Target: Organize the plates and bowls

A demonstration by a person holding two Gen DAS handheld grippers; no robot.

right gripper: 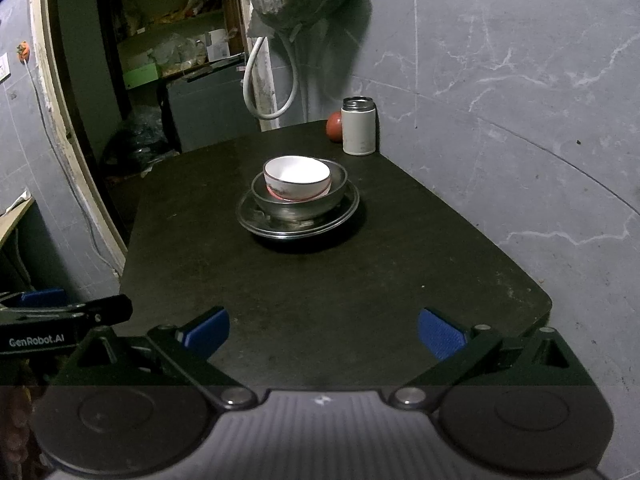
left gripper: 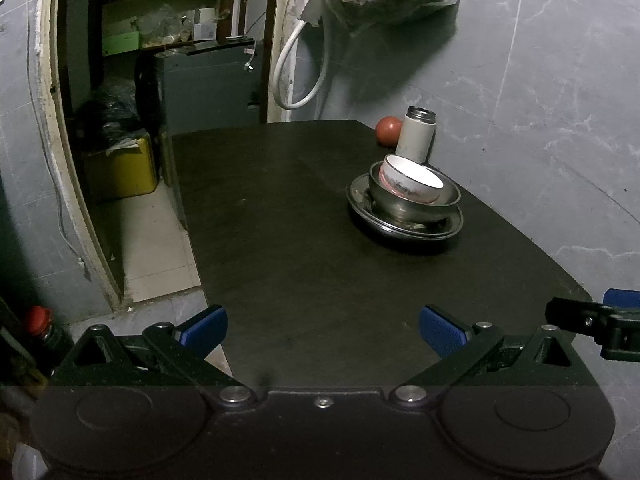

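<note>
Now the dishes sit in one neat pile on the far part of the dark table (right gripper: pixel 360 300): a white bowl (right gripper: pixel 297 178) sits inside a metal bowl (right gripper: pixel 300 200), and that sits on a metal plate (right gripper: pixel 298 220), biggest at the bottom so they nest and take little room. Both the left gripper (left gripper: pixel 322 330) and the right gripper (right gripper: pixel 323 330) hang well back near the front edge with jaws wide open and nothing in them, so the stacking looks done. A white flask (right gripper: pixel 359 126) and a red ball (right gripper: pixel 335 127) stand apart behind the pile.
</note>
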